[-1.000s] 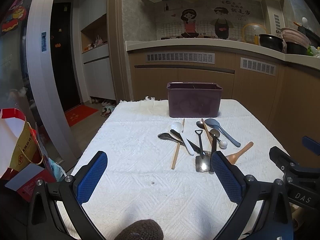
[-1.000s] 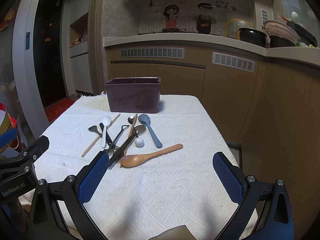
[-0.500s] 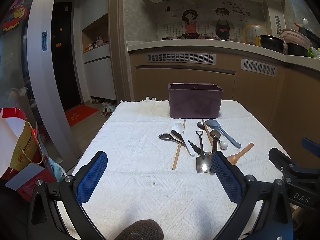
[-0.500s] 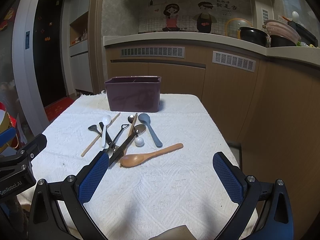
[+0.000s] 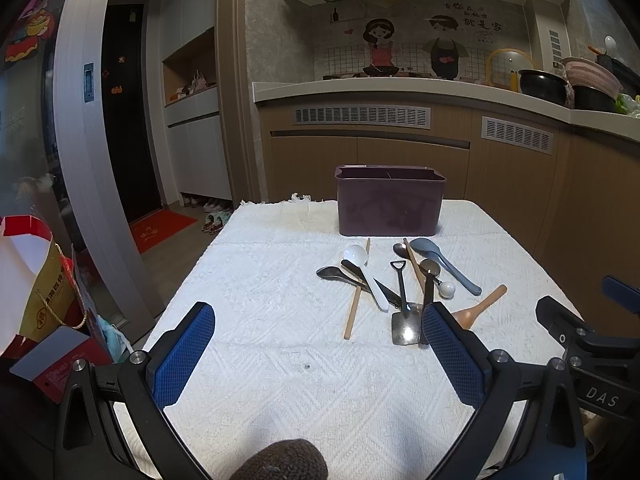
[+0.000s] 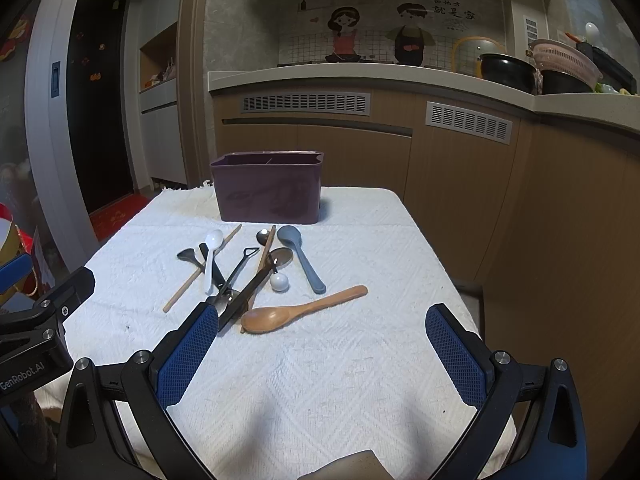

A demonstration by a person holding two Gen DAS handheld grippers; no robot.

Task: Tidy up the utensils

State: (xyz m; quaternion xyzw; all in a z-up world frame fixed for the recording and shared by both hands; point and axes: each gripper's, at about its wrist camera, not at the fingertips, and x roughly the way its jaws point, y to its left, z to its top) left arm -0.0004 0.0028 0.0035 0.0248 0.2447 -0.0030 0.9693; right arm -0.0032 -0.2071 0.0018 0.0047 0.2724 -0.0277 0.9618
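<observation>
Right wrist view: wooden spoon (image 6: 298, 311) just beyond wide-spread, empty right hand-held gripper (image 6: 322, 342), nearer its left finger.

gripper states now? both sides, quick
Left gripper: open, holding nothing, above the white cloth.
Right gripper: open, holding nothing, near the wooden spoon.
</observation>
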